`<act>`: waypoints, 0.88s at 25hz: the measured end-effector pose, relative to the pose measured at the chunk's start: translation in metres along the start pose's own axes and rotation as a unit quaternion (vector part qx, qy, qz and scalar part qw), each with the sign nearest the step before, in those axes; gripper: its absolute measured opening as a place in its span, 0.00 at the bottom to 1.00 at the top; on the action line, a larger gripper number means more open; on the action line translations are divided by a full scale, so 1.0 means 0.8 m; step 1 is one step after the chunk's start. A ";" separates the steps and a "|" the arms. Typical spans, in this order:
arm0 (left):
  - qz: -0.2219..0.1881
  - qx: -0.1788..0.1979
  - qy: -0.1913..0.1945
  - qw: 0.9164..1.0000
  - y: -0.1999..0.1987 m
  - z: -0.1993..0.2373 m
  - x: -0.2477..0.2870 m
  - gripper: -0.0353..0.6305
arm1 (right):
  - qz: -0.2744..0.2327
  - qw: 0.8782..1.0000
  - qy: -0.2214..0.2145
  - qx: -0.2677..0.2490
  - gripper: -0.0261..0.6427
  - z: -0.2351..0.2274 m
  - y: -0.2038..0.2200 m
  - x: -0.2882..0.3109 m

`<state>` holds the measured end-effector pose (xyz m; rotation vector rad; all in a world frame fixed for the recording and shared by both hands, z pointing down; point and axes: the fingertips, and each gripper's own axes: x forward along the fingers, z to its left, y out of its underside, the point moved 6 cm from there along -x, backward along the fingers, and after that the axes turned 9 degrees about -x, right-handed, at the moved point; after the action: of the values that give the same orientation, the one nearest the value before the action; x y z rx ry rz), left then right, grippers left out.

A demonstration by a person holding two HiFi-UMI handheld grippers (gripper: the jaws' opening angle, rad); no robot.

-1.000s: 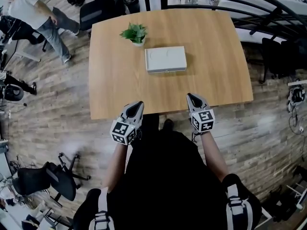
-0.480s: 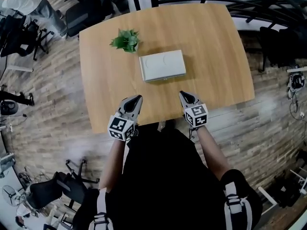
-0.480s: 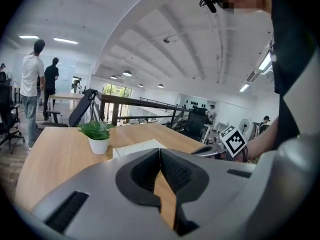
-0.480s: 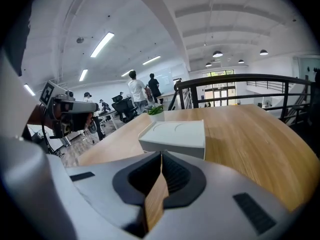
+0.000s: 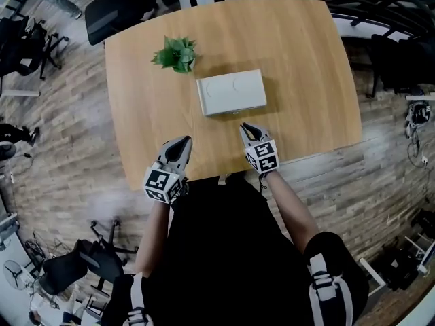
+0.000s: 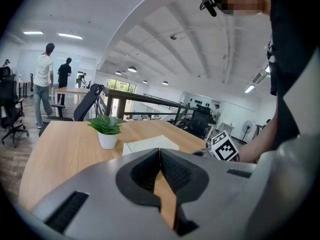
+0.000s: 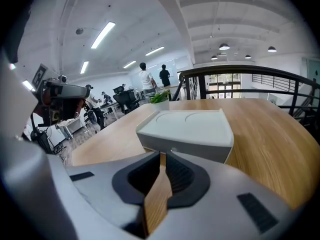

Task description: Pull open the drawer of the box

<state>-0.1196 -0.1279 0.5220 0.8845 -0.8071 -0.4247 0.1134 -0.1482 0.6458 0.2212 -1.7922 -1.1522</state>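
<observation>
Starting on my left, the left claw (image 5: 182,141) hovers over the near edge of the table (image 5: 306,60). Its jaws are drawn together at the tips, with only a wedge of wood showing behind them, and they hold nothing. It sits near and well to the left of the box, and I judge it has no part in the job for now. Farther back, the potted plant (image 5: 175,53) stands just off the box's far-left corner, apart from it.

The box (image 5: 231,92) lies flat near the middle of the table, its long front face turned toward me. In the right gripper view that face looks flush, with a small knob (image 7: 173,150) low on it. So by my reading nothing of the task is done: the drawer is shut and nothing has hold of it.

The right claw (image 5: 246,127) is just on the near side of that front face, a little right of its centre. Its tips point at the knob from very close, but I cannot tell whether they touch it. Its jaws are also closed at the tips and empty. I judge they would have to part before they could take the knob and draw it toward me.
</observation>
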 end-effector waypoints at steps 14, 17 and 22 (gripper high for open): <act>0.013 -0.025 -0.019 0.999 0.009 0.034 -0.015 0.09 | 0.044 0.997 0.044 0.046 0.20 -0.011 0.011 0.077; 0.013 -0.032 -0.023 0.999 0.007 0.038 -0.015 0.09 | 0.049 0.996 0.057 0.054 0.20 -0.015 0.009 0.088; 0.015 -0.031 -0.021 0.999 0.012 0.047 -0.015 0.09 | 0.043 0.994 0.067 0.069 0.20 -0.015 0.011 0.090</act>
<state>-0.1559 -0.1344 0.5386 0.8067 -0.8397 -0.4415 0.0880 -0.1931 0.6987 0.2933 -1.7462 -0.9330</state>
